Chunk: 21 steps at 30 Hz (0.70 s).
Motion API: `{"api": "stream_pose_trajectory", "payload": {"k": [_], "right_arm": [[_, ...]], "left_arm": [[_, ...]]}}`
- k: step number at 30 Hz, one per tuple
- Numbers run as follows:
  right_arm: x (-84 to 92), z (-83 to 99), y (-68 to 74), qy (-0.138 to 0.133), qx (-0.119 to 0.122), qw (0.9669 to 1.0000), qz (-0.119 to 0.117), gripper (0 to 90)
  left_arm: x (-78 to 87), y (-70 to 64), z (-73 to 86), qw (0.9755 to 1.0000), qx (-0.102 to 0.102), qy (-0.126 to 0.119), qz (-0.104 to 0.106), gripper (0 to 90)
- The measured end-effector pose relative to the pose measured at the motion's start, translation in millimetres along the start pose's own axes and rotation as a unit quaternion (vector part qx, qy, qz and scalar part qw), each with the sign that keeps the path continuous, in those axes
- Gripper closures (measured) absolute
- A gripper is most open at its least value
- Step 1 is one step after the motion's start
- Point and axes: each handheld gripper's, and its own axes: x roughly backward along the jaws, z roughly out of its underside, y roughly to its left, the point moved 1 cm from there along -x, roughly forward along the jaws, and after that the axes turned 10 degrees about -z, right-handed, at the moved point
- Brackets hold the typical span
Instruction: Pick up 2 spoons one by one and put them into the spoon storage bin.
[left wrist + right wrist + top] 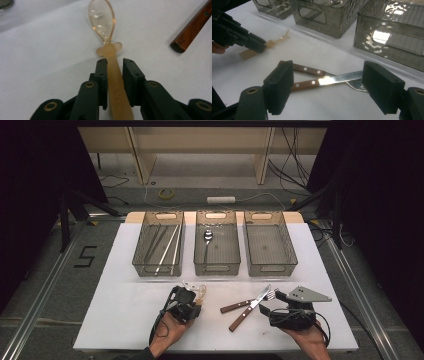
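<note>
The left gripper (112,62) sits low over the white table (125,320), its jaws drawn in close around the handle of a pale plastic spoon (107,50). One pad looks to be against the handle; a sliver of gap shows at the other, so I cannot tell whether the grip is firm. The spoon lies flat, bowl pointing away toward the three bins (217,250) at the far edge. To the right, the right gripper (327,82) hangs with its jaws spread wide, holding nothing, just near of a knife (332,80) and fork (312,70) crossed on the table.
</note>
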Motion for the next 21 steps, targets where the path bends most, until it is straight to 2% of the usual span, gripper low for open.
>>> {"api": "stream_pose_trajectory", "payload": {"k": [8, 21], "right_arm": [[-0.1, -0.2, 0.1, 0.0, 0.0, 1.0, -0.001, 26.9], [0.0, -0.2, 0.3, -0.001, 0.0, 1.0, -0.001, 26.9]], "left_arm": [[3.6, 4.8, -3.6, 0.9998, 0.003, -0.01, 0.016, 76.8], [10.1, 11.6, -8.0, 0.9993, 0.007, -0.027, 0.024, 76.8]]}}
